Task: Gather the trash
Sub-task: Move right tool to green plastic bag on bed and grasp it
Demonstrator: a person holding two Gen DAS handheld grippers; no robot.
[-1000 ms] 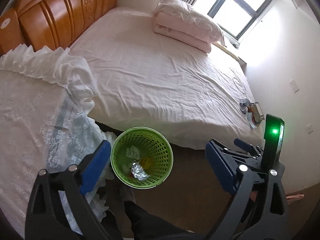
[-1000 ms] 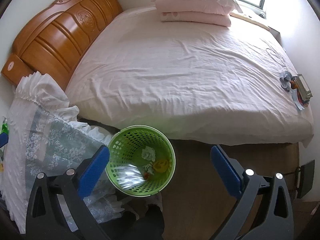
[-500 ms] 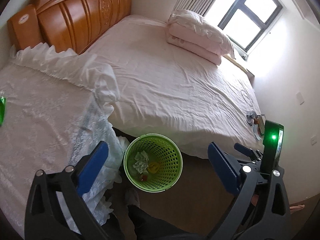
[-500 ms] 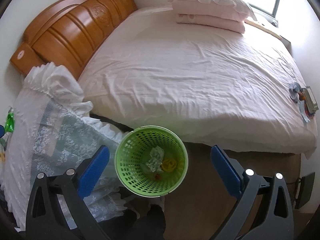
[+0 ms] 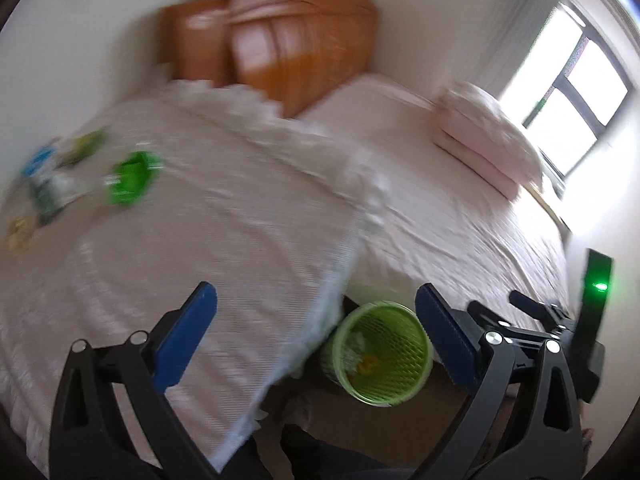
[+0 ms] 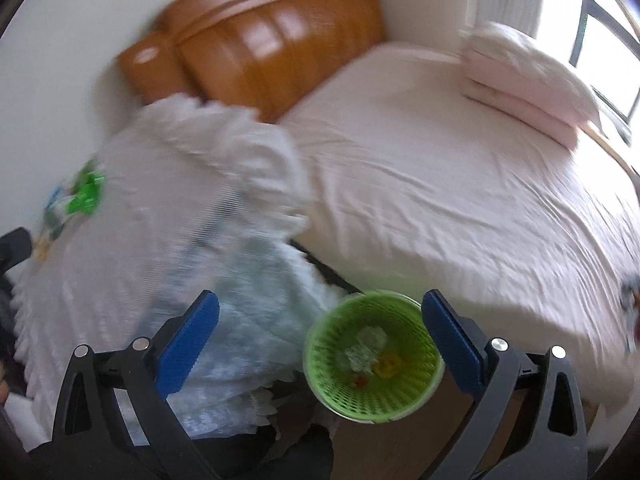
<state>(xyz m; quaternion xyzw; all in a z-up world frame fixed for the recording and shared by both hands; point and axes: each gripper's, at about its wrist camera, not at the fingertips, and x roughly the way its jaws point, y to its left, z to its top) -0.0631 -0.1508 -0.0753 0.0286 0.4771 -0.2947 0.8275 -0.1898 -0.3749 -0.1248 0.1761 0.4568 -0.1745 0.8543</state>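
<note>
While both views are motion-blurred, left gripper (image 5: 316, 332) and right gripper (image 6: 320, 338) jaws are apart, empty, above green basket (image 6: 334, 394) at the bed (image 6: 460, 216) edge.

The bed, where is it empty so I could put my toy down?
The pink bed is bare from the wooden headboard to the folded pillows. The lace-covered table is crowded at its far left corner by green packets.

Black gripper (image 5: 316, 328) frames, blue pads (image 5: 184, 338) (silver screws).
</note>
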